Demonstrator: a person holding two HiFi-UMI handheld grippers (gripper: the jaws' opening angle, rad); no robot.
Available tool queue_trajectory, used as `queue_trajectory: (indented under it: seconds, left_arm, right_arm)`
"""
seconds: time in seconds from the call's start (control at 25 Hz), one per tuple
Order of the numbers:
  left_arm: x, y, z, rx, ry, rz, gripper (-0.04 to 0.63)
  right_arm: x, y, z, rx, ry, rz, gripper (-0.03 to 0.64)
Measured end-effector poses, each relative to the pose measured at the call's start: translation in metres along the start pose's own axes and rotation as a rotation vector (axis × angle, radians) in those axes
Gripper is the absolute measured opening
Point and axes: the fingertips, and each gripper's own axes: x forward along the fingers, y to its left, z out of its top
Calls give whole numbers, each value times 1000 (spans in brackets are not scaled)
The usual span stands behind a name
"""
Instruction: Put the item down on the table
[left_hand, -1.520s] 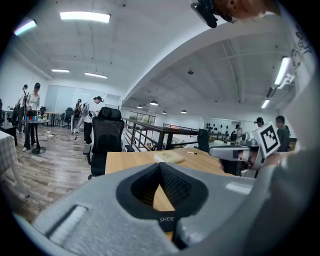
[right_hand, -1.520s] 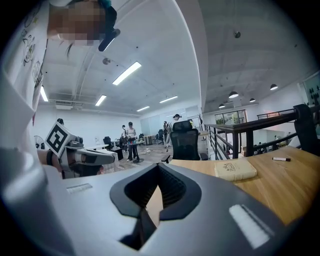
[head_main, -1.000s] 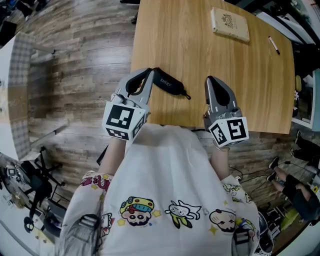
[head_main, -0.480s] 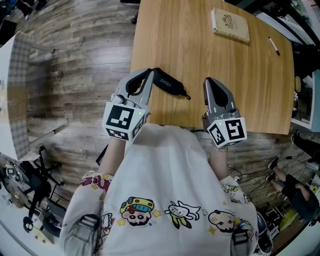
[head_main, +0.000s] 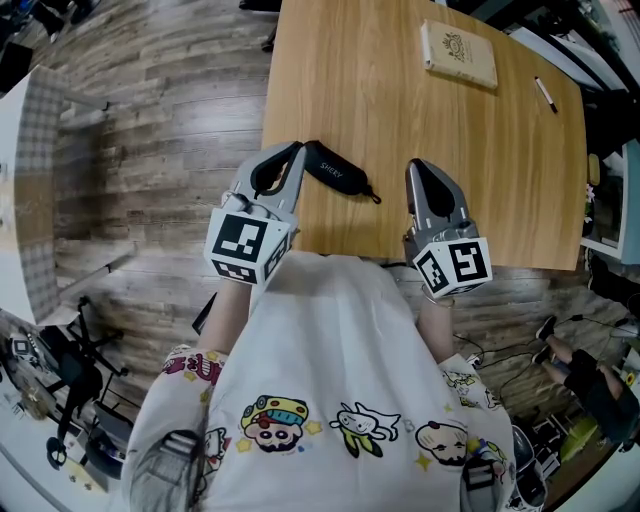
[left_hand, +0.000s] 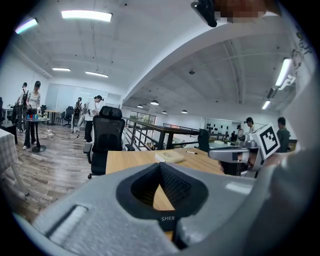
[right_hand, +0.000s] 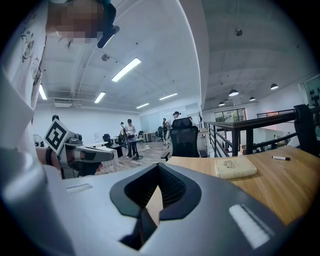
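A long black item (head_main: 335, 172) printed SHERY lies on the wooden table (head_main: 400, 90) near its front edge. Its left end sits at the tips of my left gripper (head_main: 297, 150). In the left gripper view the closed jaws (left_hand: 160, 166) pinch the black item (left_hand: 167, 218) low between them. My right gripper (head_main: 418, 166) hovers over the table's front edge to the right of the item, apart from it. Its jaws (right_hand: 159, 166) are shut with nothing in them.
A beige flat case (head_main: 459, 53) lies at the table's far side, with a pen (head_main: 547, 92) to its right. A black office chair (left_hand: 110, 135) stands beyond the table's far end. Wooden floor lies left of the table, and people stand far off.
Almost nothing has changed. The right gripper has shifted a little toward me; the left gripper and the black item stay where they were.
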Motion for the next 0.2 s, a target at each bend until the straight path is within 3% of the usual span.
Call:
queue_trajectory:
  seconds: [0.2]
  left_arm:
    - [-2,0,-1,-6,4,2,0]
  right_arm:
    - [-1,3,-1,1,7,3,9]
